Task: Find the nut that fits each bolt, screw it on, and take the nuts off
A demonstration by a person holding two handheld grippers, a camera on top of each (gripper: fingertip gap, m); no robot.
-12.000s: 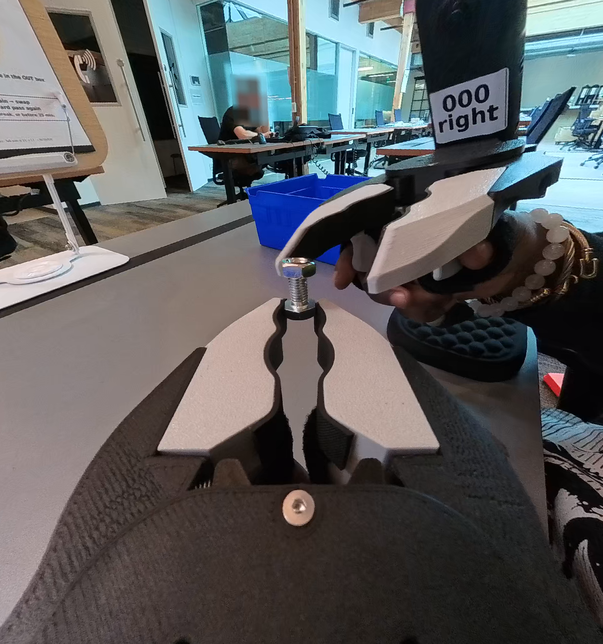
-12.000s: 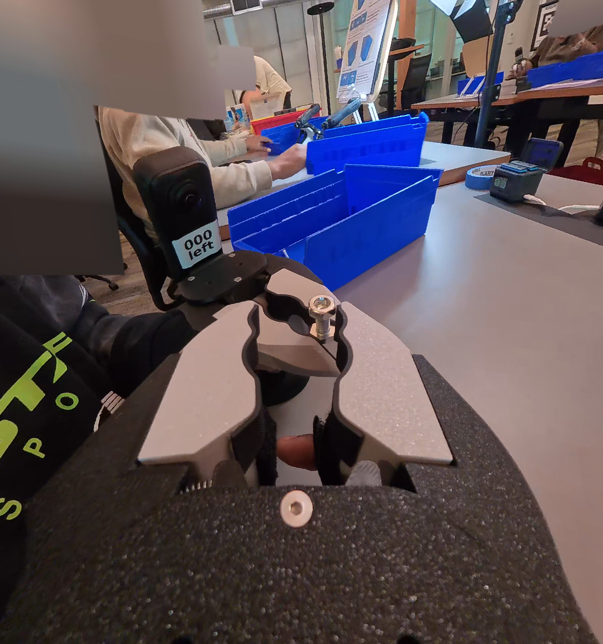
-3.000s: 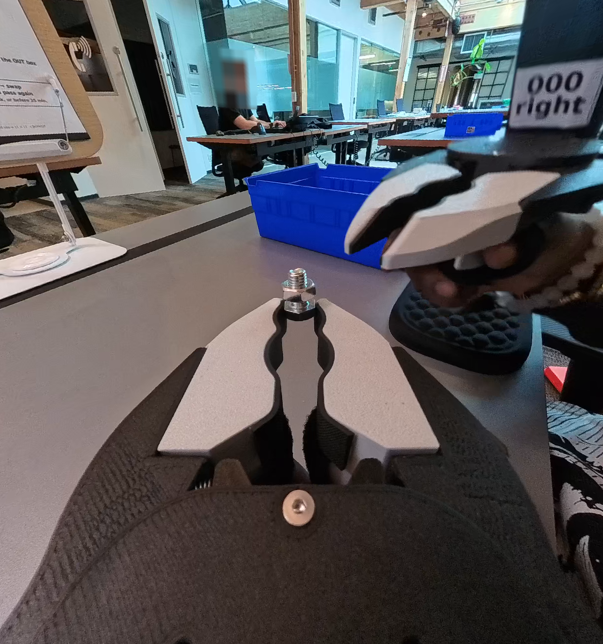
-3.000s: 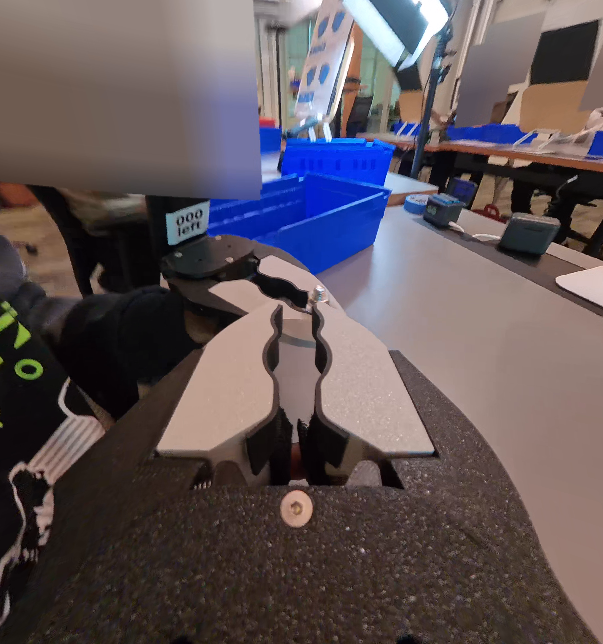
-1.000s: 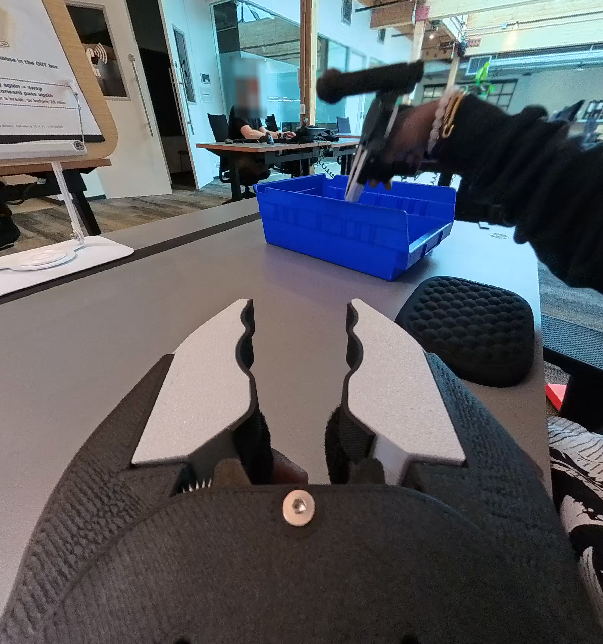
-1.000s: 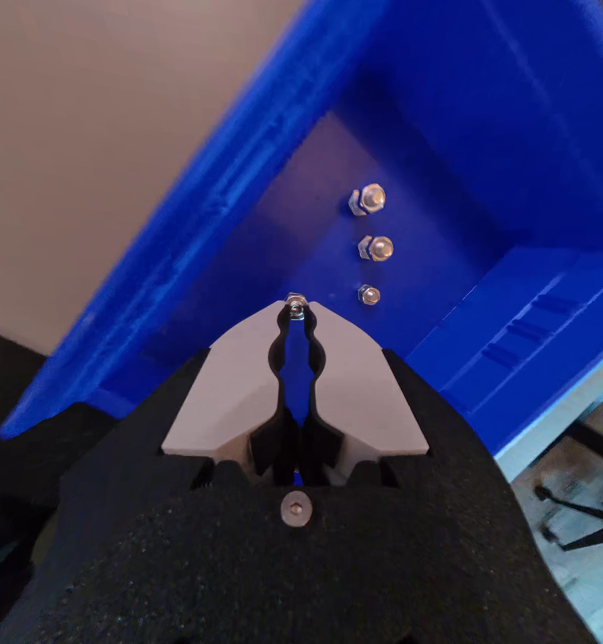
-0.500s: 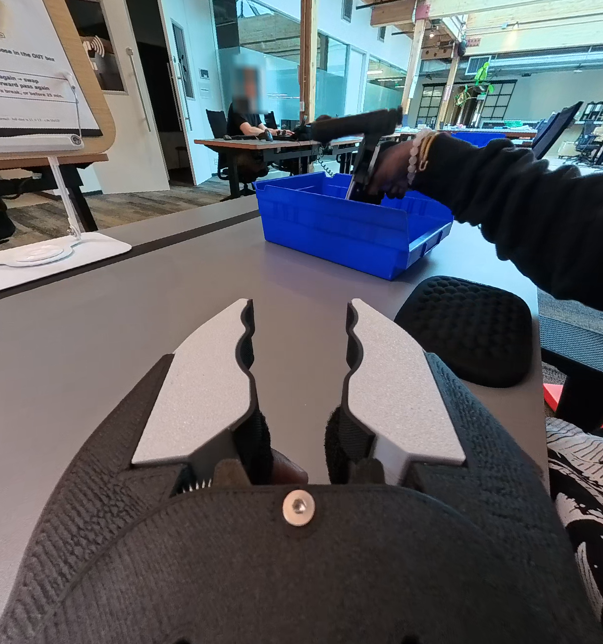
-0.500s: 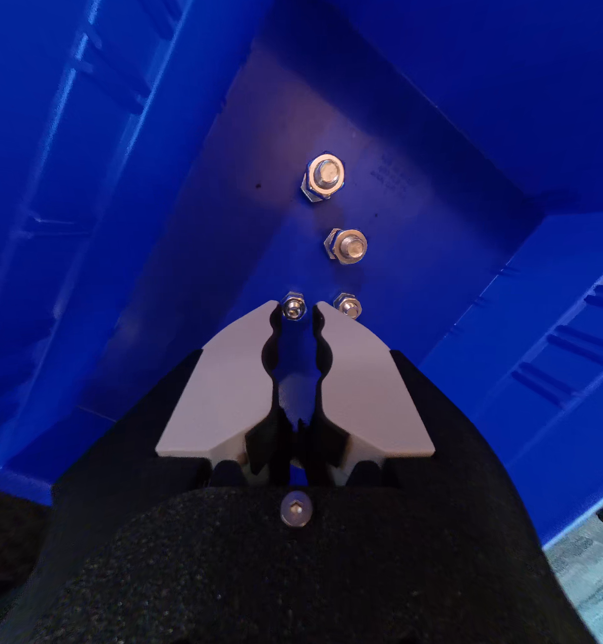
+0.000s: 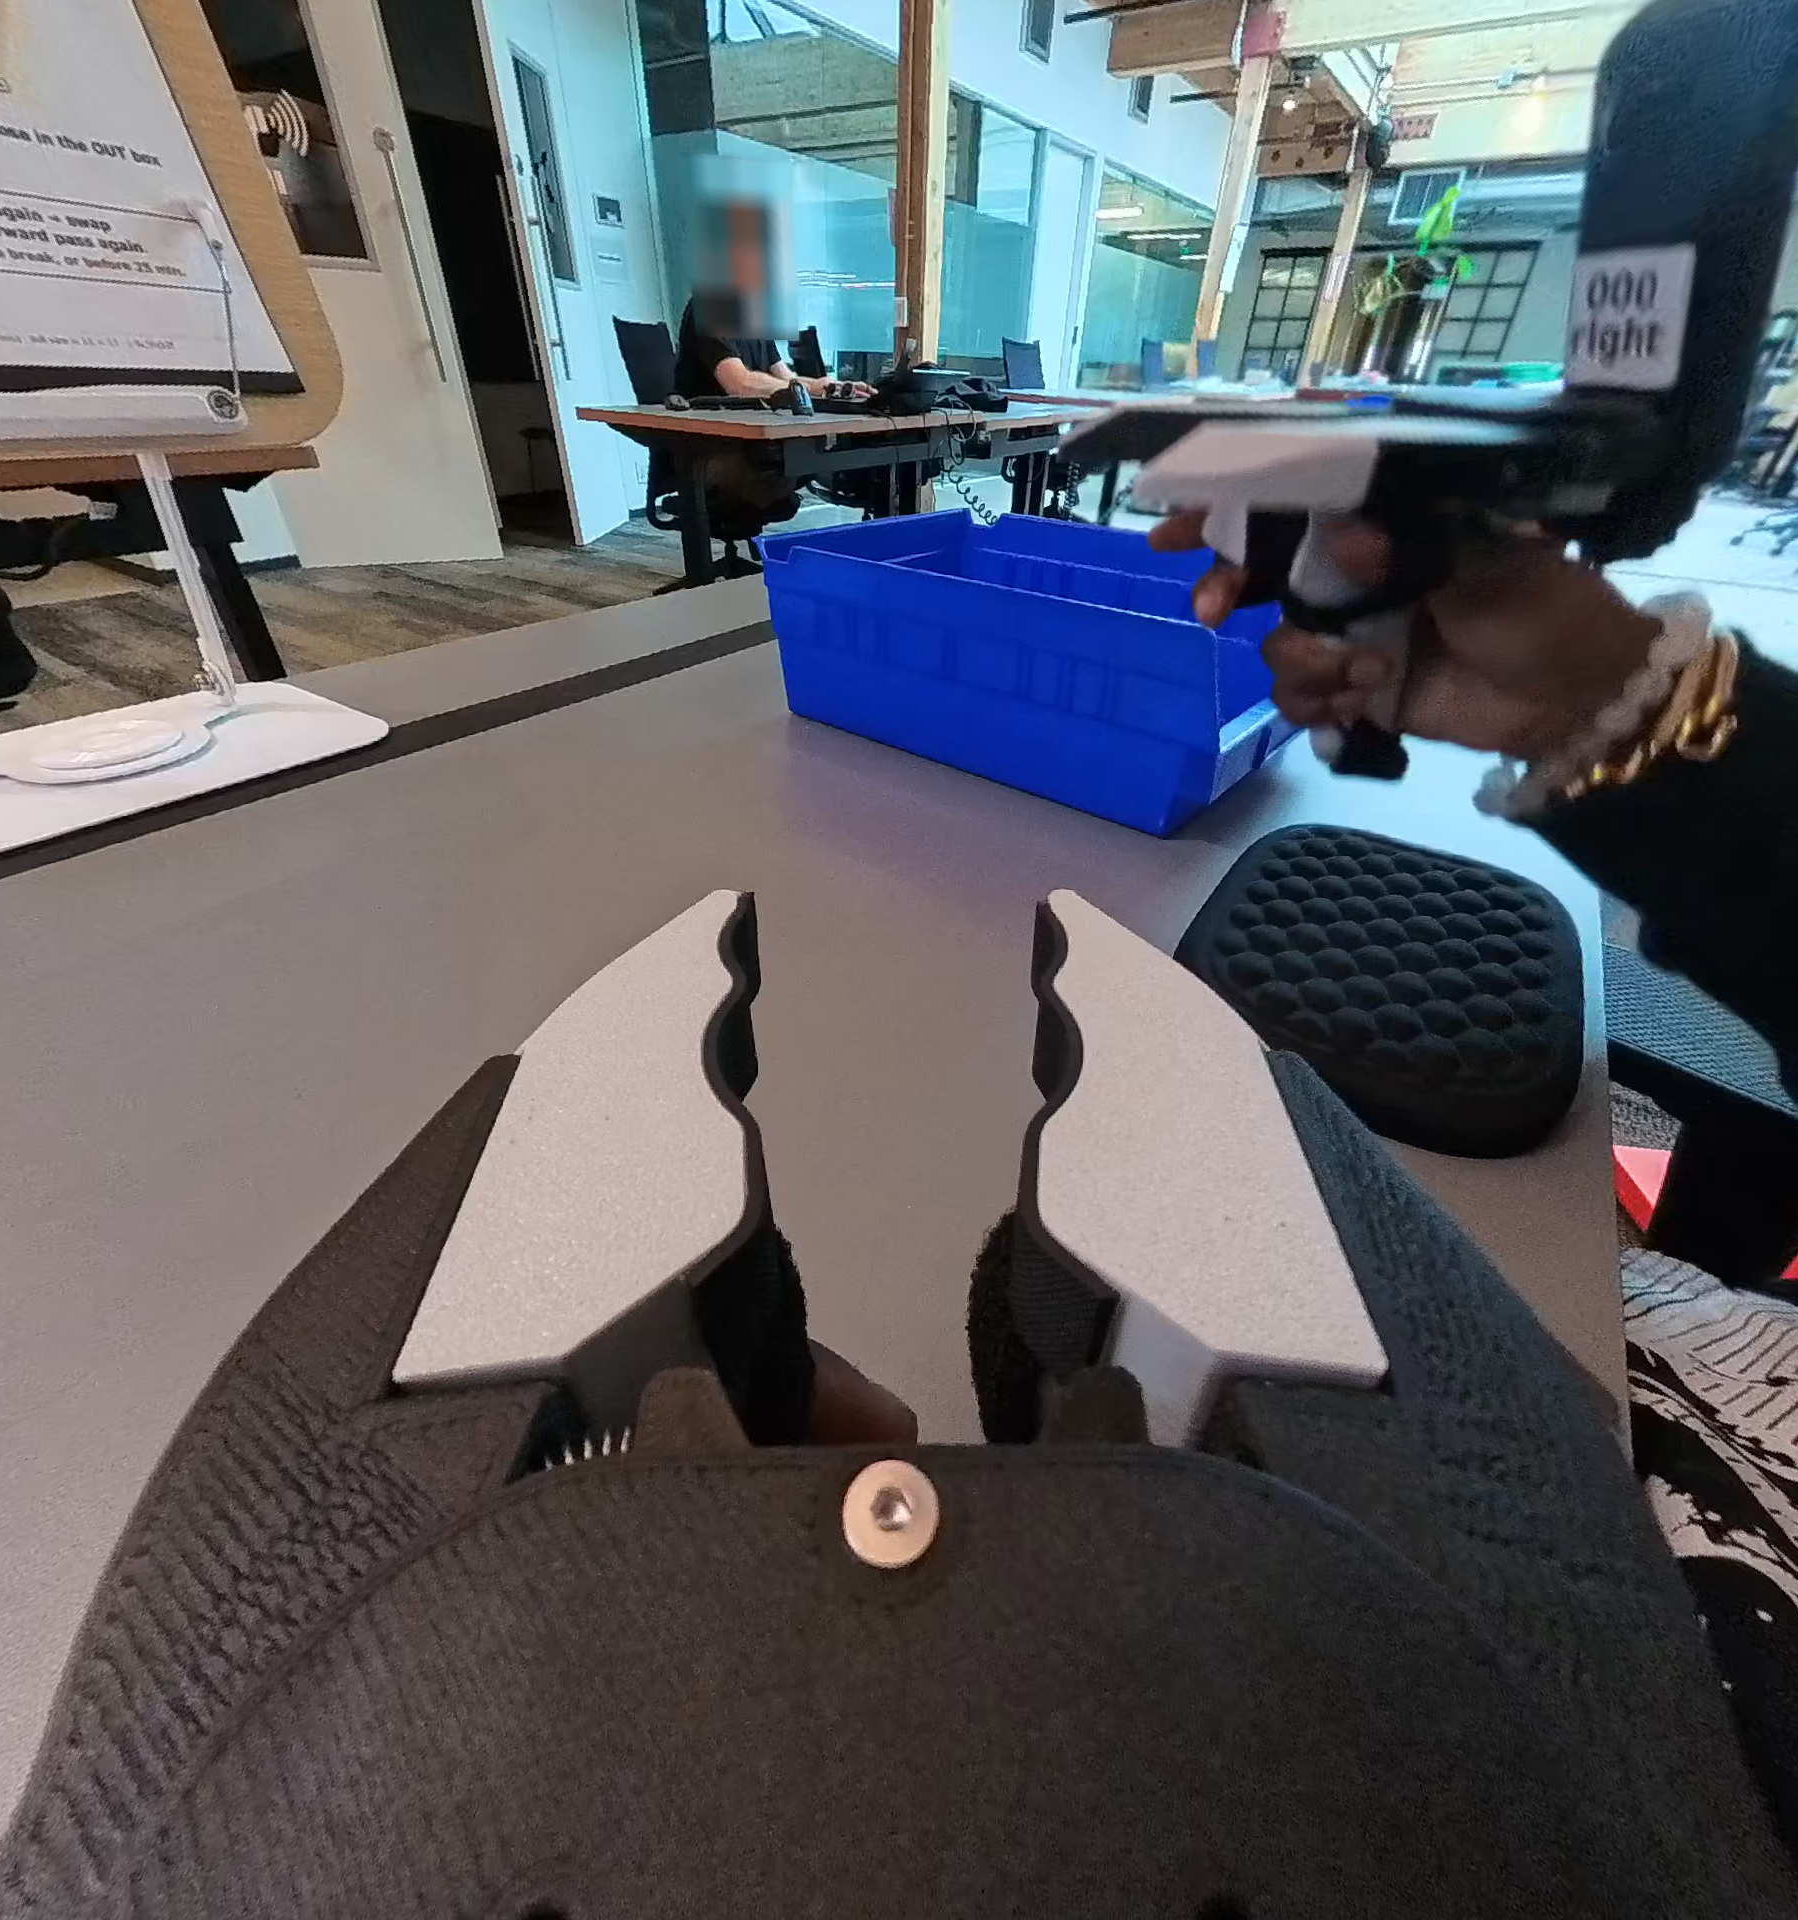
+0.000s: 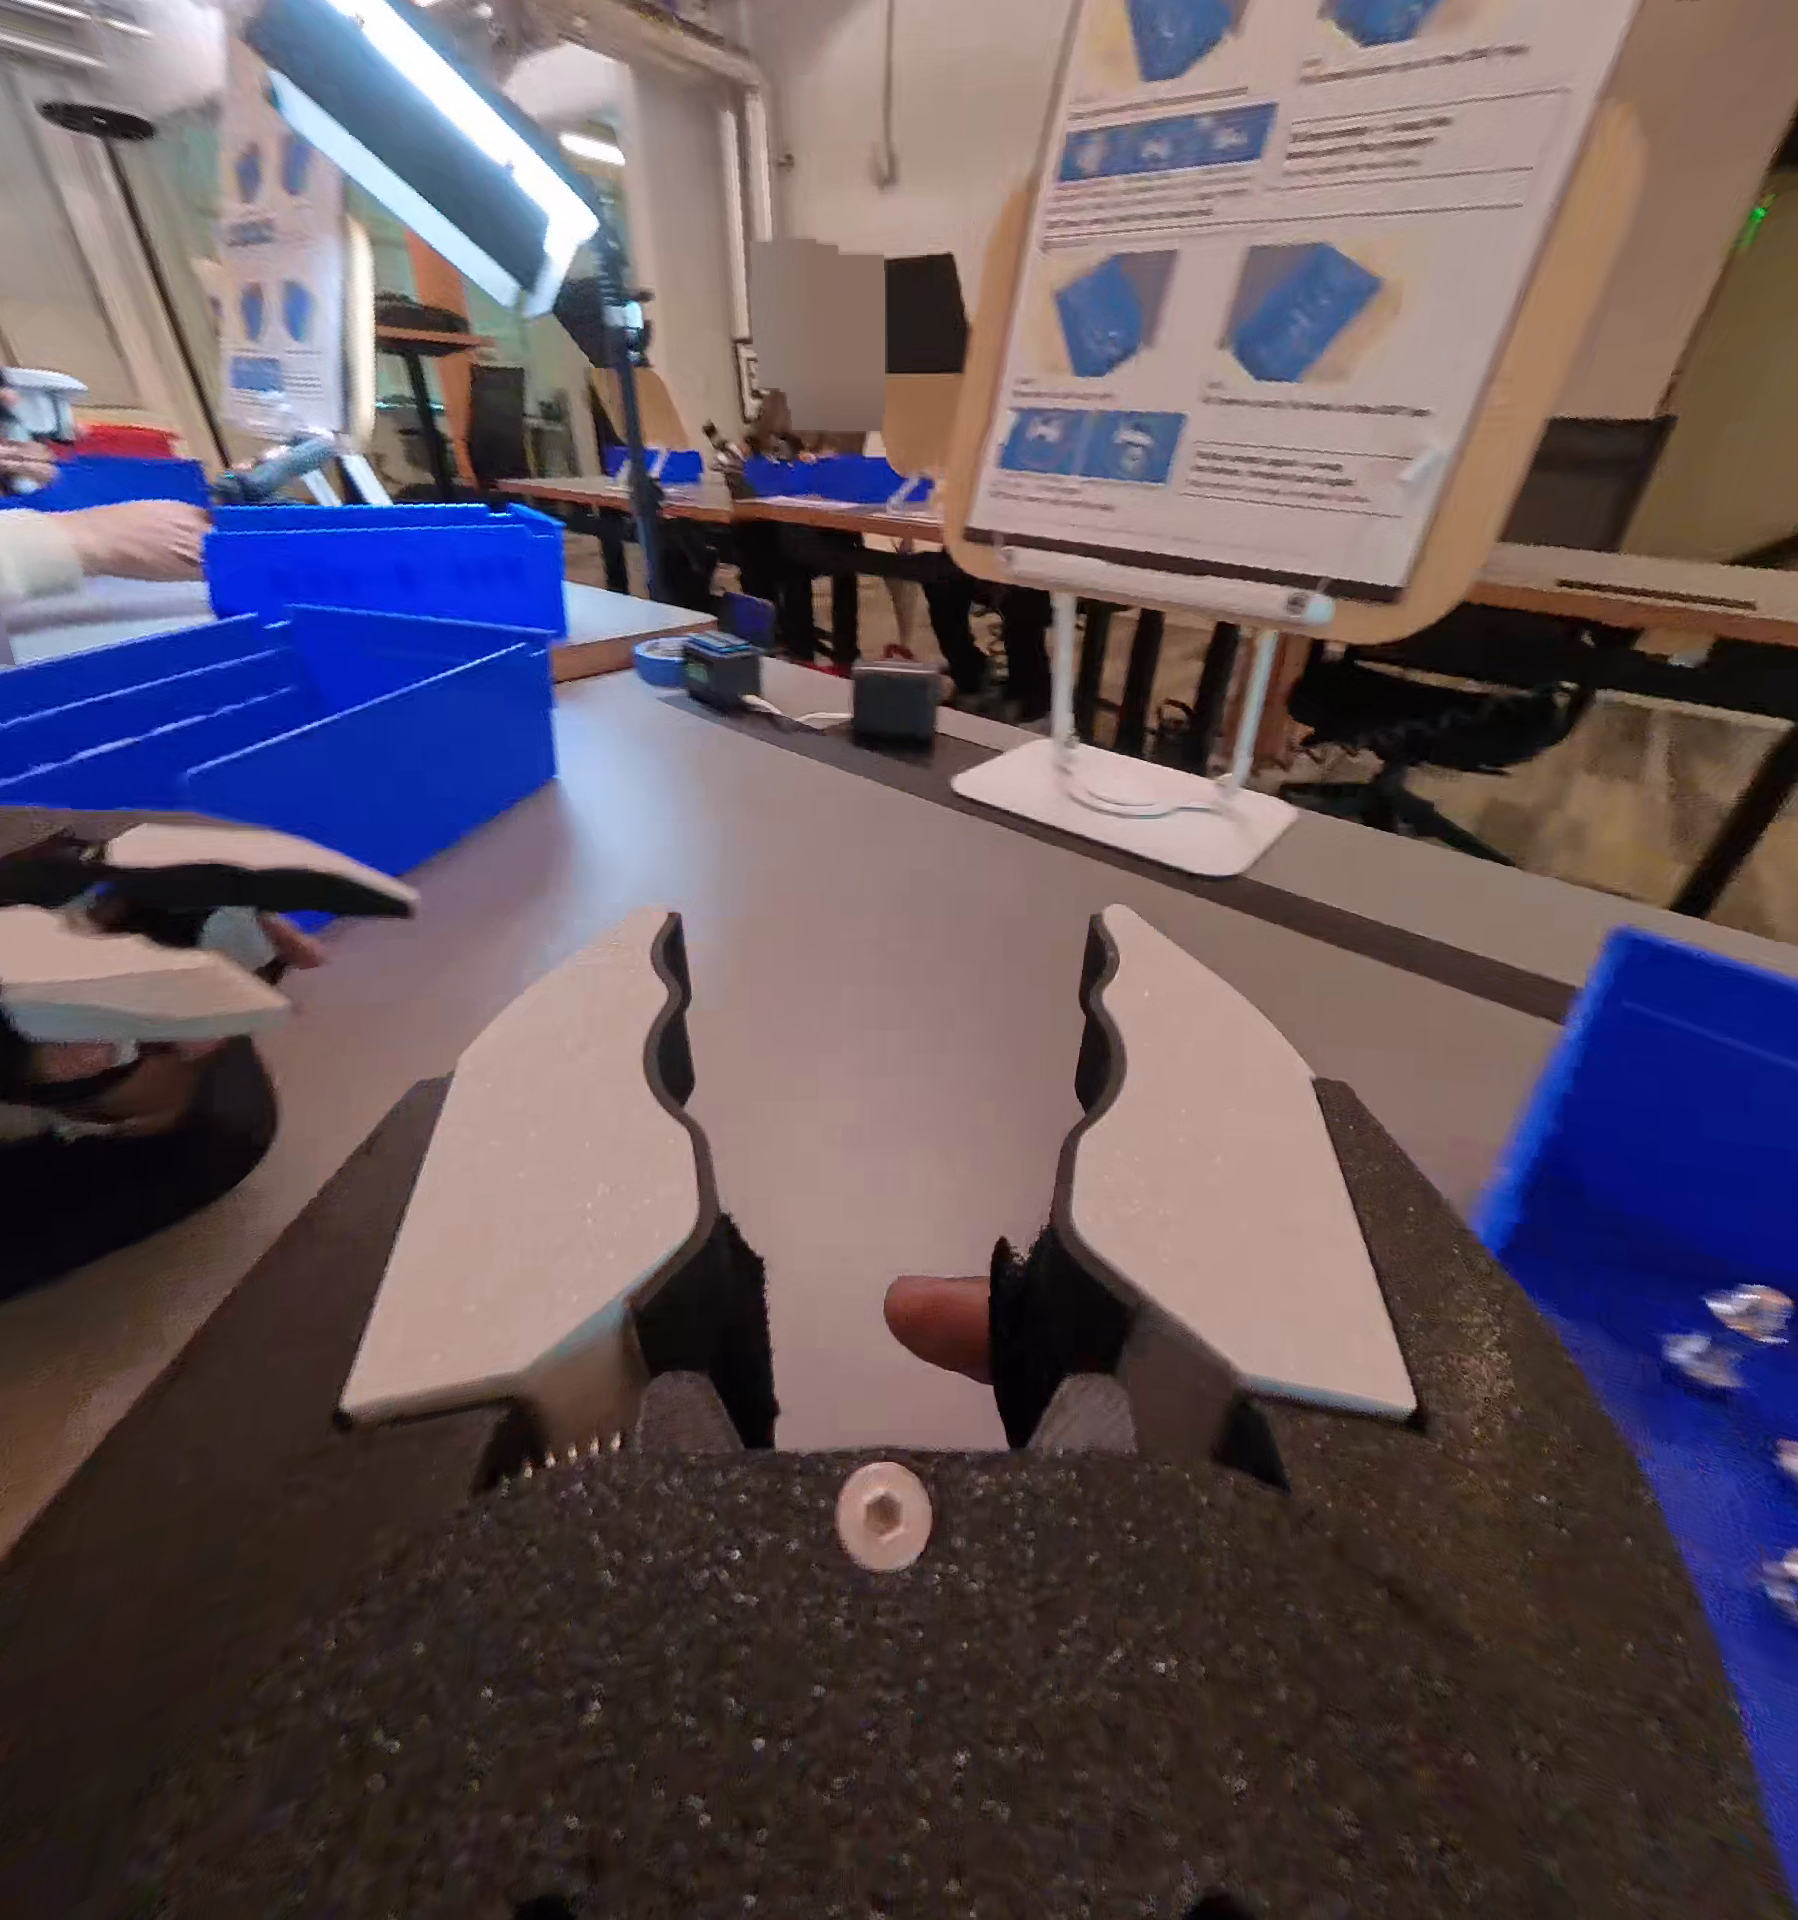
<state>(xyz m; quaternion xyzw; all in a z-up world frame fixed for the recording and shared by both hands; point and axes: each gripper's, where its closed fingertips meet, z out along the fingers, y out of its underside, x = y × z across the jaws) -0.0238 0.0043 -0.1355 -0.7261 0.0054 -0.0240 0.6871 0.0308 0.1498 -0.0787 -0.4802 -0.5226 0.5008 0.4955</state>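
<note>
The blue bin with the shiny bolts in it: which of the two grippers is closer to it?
The right. The right gripper hangs open just beside the blue bin, level with its rim. The left gripper, also open and empty, sits farther back over the grey table.

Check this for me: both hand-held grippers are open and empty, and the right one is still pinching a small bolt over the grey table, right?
Not quite. The right hand-held gripper holds nothing: its own wrist view shows only bare grey table between its spread fingers. The left hand-held gripper is open and empty too.
</note>
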